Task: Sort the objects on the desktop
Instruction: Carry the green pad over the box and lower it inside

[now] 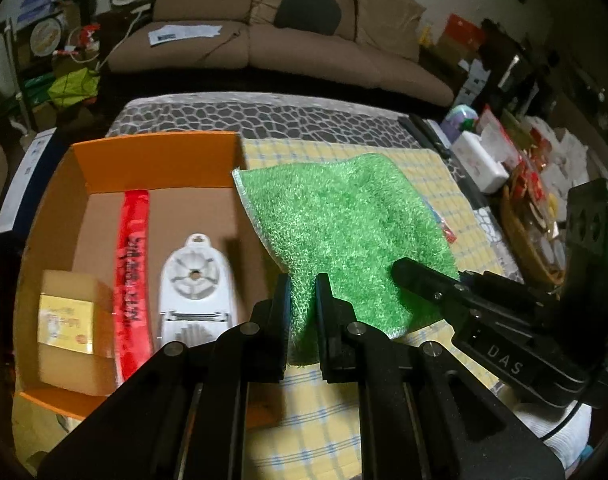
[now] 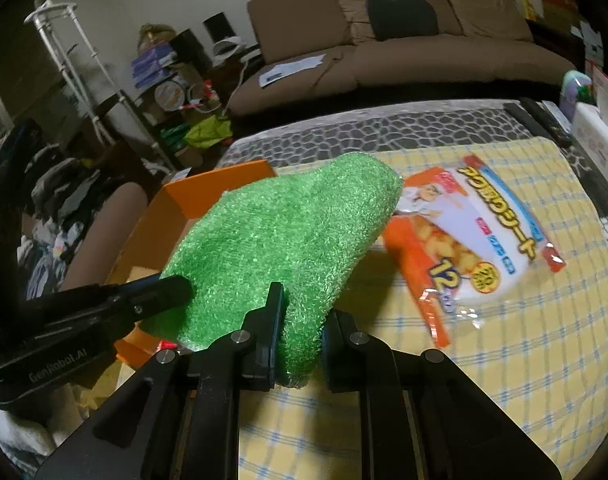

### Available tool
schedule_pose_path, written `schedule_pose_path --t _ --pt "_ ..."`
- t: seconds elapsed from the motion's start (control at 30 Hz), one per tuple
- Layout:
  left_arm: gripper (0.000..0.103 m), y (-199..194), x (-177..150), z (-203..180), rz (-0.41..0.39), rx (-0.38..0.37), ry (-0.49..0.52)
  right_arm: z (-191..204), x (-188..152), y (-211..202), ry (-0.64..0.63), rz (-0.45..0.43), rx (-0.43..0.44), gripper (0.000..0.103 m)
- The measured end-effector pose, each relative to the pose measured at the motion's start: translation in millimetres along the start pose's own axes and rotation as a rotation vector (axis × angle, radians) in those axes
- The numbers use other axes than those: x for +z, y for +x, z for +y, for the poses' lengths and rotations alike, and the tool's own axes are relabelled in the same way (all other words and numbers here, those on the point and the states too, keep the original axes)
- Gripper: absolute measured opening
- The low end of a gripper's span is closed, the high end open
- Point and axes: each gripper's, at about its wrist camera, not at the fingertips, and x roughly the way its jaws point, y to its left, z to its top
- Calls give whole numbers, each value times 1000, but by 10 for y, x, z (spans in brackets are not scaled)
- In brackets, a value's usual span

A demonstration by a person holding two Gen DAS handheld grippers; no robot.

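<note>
A fluffy green cloth [image 1: 344, 232] hangs lifted above the checked table, held at two near corners. My left gripper [image 1: 304, 284] is shut on one corner of it. My right gripper [image 2: 301, 300] is shut on the other corner of the green cloth [image 2: 287, 232]; it also shows at the right of the left wrist view as a black arm [image 1: 424, 276]. The left gripper [image 2: 171, 286] enters the right wrist view from the left. The cloth's far edge overlaps the rim of the orange cardboard box [image 1: 155, 152].
The box holds a white slicer tool [image 1: 195, 280], a red packet [image 1: 131, 264] and a small yellow carton [image 1: 69, 320]. A printed snack-style package [image 2: 472, 248] lies on the yellow checked tablecloth [image 2: 544, 360]. Clutter and a basket [image 1: 532, 240] line the right edge; a brown sofa stands behind.
</note>
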Motion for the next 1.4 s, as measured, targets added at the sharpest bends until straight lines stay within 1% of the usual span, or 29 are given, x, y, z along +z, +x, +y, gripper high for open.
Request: schedule_pose_path --t 0.37,0.43,0.63,0.83,0.93,1.2,1.4 --pt "11 -267 30 626 -30 6 -55 622 142 298 -49 29 24 15" --pt "11 -293 34 744 -29 17 -55 715 160 362 -53 36 26 15" --pt "11 -274 77 1084 -19 62 -48 953 223 656 -62 77 37 15" --pt "11 -182 153 1379 -14 85 -61 1235 285 977 -82 97 40 15" --pt "11 -96 190 1506 -3 98 -68 1311 313 1125 -86 109 38 15" --pt "11 132 318 1783 30 155 -56 1353 397 1491 -58 151 40 15" --pt "11 325 376 1888 58 186 -47 1357 465 1743 -44 180 33 15"
